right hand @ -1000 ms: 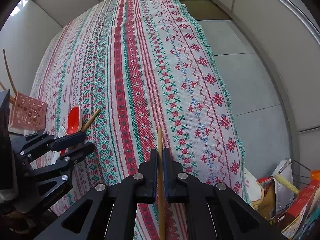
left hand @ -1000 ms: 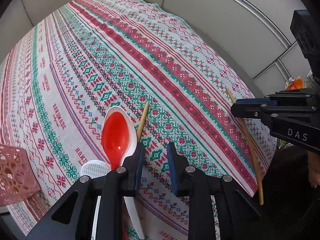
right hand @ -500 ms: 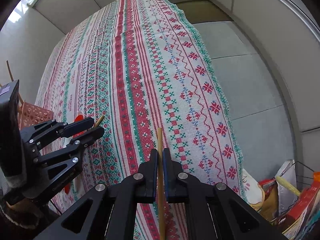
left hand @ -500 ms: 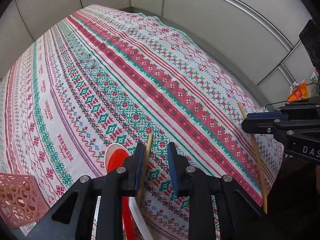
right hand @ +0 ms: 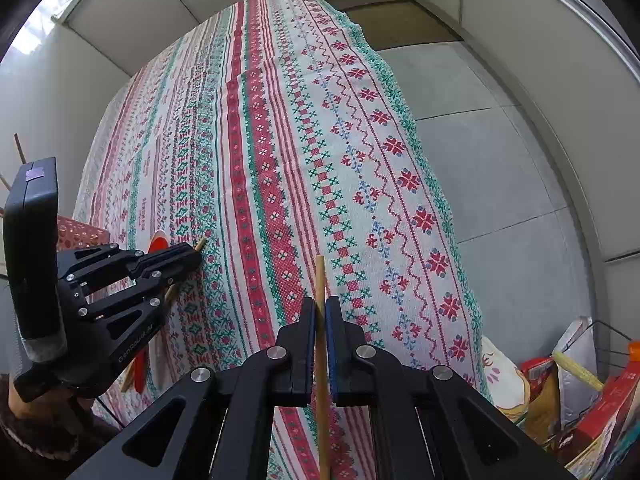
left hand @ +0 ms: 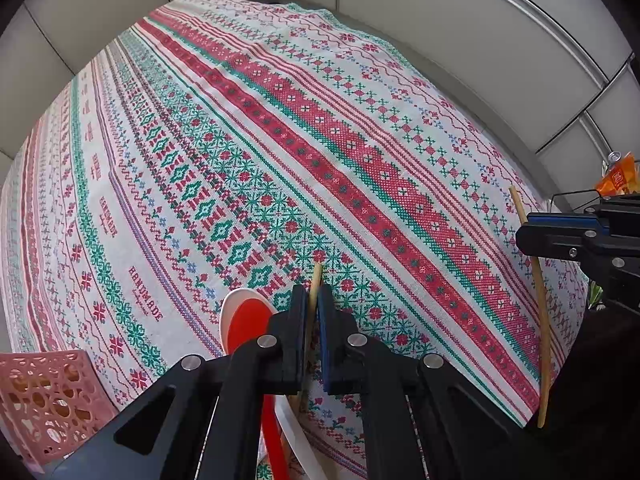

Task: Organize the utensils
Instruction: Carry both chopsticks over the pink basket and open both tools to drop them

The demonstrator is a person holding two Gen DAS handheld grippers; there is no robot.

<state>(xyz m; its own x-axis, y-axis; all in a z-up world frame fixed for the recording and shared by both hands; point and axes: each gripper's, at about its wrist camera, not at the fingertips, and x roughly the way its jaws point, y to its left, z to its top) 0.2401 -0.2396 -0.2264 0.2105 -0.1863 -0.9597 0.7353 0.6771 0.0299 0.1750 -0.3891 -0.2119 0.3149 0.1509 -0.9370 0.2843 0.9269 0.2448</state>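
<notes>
In the left wrist view my left gripper (left hand: pixel 312 304) points down at the patterned tablecloth (left hand: pixel 280 140). Its jaws are closing on a wooden chopstick (left hand: pixel 316 280) that lies on the cloth, and the pads press on it. A red-and-white spoon (left hand: pixel 246 320) lies just left of it. At the right edge, my right gripper (left hand: pixel 526 236) holds a second chopstick (left hand: pixel 540 320). In the right wrist view that gripper (right hand: pixel 319 312) is shut on this chopstick (right hand: pixel 320 280), whose tip sticks out ahead. The left gripper (right hand: pixel 194 256) is at the left there.
A pink perforated basket (left hand: pixel 44 392) stands at the near left corner of the table, with sticks rising from it. The cloth's right edge (right hand: pixel 440 208) drops to a grey floor. Bags and boxes (right hand: pixel 580 392) crowd the floor at lower right.
My left gripper has slid right from beside the red spoon to the chopstick, and its jaws have closed on it. The right gripper kept still with its chopstick.
</notes>
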